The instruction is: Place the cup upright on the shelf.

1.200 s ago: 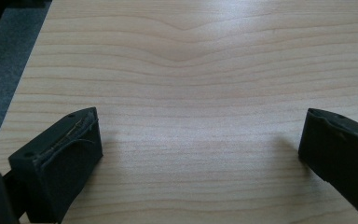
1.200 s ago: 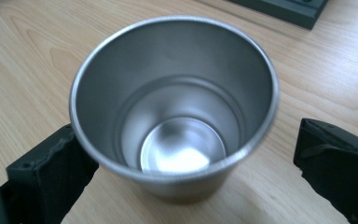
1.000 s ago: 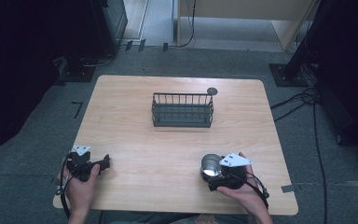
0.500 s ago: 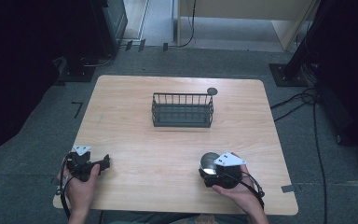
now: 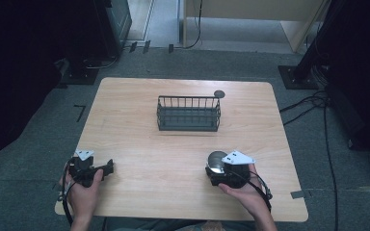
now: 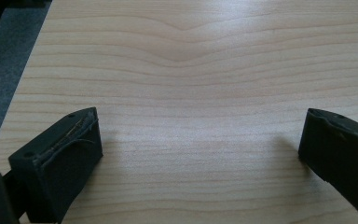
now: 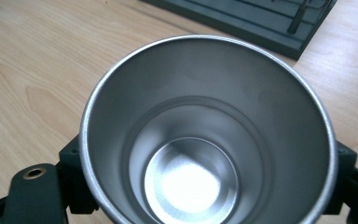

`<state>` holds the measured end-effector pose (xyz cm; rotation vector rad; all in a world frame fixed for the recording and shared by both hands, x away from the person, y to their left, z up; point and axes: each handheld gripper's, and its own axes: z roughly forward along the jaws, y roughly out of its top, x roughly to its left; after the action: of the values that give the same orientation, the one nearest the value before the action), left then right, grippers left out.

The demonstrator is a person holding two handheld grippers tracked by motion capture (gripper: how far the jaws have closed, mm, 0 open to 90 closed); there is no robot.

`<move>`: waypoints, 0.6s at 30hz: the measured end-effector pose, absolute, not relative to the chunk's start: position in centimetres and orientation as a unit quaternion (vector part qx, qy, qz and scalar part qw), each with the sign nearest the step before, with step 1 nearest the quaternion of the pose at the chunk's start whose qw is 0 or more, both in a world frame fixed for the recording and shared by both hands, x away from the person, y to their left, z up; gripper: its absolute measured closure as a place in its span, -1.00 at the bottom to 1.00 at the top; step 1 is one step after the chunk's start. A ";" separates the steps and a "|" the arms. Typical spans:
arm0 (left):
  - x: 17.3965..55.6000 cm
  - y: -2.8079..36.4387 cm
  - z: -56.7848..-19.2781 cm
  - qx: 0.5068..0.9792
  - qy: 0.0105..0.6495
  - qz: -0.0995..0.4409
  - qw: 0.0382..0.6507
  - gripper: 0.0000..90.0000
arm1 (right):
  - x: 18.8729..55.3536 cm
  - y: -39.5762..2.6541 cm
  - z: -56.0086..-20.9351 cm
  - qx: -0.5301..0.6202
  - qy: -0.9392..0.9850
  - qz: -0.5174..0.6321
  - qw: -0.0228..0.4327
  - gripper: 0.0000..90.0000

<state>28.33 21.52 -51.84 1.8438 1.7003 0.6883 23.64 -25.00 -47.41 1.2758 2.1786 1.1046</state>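
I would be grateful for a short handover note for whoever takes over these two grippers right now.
Right gripper: jaws have just closed on the metal cup, one on each side of its wall; the cup is upright, mouth up, empty, at the near right of the table.
Left gripper: open, nothing between its jaws, low over bare wood at the near left.
Wire basket: empty, mid-table towards the far side.
Done: cup gripped.
Left: probably lift the cup and carry it to the basket.

A light wooden table [image 5: 139,110] stands on grey carpet [image 5: 38,144], with dark surroundings.
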 end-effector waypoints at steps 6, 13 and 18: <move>28.3 21.5 -51.8 0.683 0.630 0.255 0.267 -1.00 | 24.5 -24.7 -46.5 0.458 0.772 0.396 0.195 -0.60; 28.3 21.5 -51.9 0.682 0.630 0.255 0.268 -1.00 | 25.7 -24.2 -45.0 0.459 0.770 0.397 0.200 -0.60; 28.3 21.5 -51.8 0.683 0.630 0.255 0.267 -1.00 | 26.6 -24.1 -44.2 0.459 0.768 0.397 0.203 -0.60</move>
<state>28.33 21.52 -51.85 1.8437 1.7001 0.6877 26.60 -24.07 -44.17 1.2811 2.1438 1.1075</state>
